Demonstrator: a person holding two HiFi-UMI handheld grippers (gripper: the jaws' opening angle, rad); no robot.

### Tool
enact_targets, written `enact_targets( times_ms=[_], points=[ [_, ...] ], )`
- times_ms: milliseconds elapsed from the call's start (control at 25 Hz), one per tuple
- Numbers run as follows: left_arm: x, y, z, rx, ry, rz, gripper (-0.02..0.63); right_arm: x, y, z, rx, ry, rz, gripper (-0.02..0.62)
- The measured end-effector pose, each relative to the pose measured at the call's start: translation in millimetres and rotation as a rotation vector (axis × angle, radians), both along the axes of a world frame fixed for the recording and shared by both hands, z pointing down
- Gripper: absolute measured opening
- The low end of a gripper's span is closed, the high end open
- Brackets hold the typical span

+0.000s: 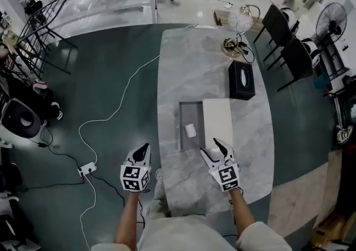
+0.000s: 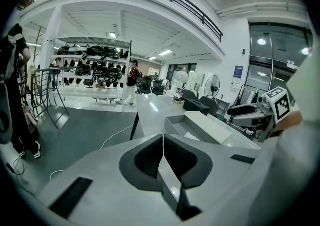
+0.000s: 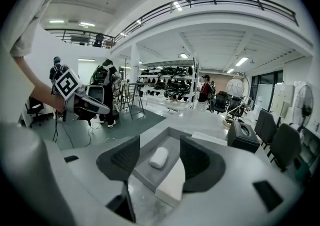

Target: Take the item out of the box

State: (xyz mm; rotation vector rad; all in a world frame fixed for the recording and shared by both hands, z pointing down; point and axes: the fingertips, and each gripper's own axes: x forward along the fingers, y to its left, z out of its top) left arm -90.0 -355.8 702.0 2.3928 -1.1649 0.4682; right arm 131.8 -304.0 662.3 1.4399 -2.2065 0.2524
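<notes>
An open grey box (image 1: 184, 112) lies on the marble table (image 1: 194, 72), with its white lid (image 1: 218, 119) flat beside it on the right. A small white item (image 1: 190, 130) rests inside the box near its front end. My right gripper (image 1: 211, 147) stands open just short of the lid's near edge. In the right gripper view the white item (image 3: 159, 157) shows in the box (image 3: 172, 137) ahead, between the spread jaws of the right gripper (image 3: 159, 146). My left gripper (image 1: 146, 148) is shut and empty, off the table's left edge; its pads (image 2: 150, 157) meet.
A black tissue box (image 1: 241, 79) stands behind the lid at the right. A gold-coloured stand with a cable (image 1: 232, 45) sits at the far end. Black chairs (image 1: 289, 49) line the right side. A power strip (image 1: 87, 169) and white cable lie on the floor at the left.
</notes>
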Motion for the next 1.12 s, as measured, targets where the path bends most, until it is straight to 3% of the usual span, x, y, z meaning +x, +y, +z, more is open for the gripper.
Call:
enact_targets(
  times_ms=[400,600,1120],
  points=[
    [3.1,-12.7,20.3,-0.041,0.006,0.027,0.020,-5.5,-22.1,23.8,-0.058,0.077,-0.075,0.244],
    [-1.2,-11.3,25.8,-0.057,0.008,0.014,0.020,-11.3,-28.6,40.1,-0.076,0.154,-0.176,0.245],
    [-13.9,-4.0,34.6,-0.075,0.010,-0.026,0.020,-24.2,-34.6,73.7,-0.121,0.560,-0.553,0.265]
  ],
)
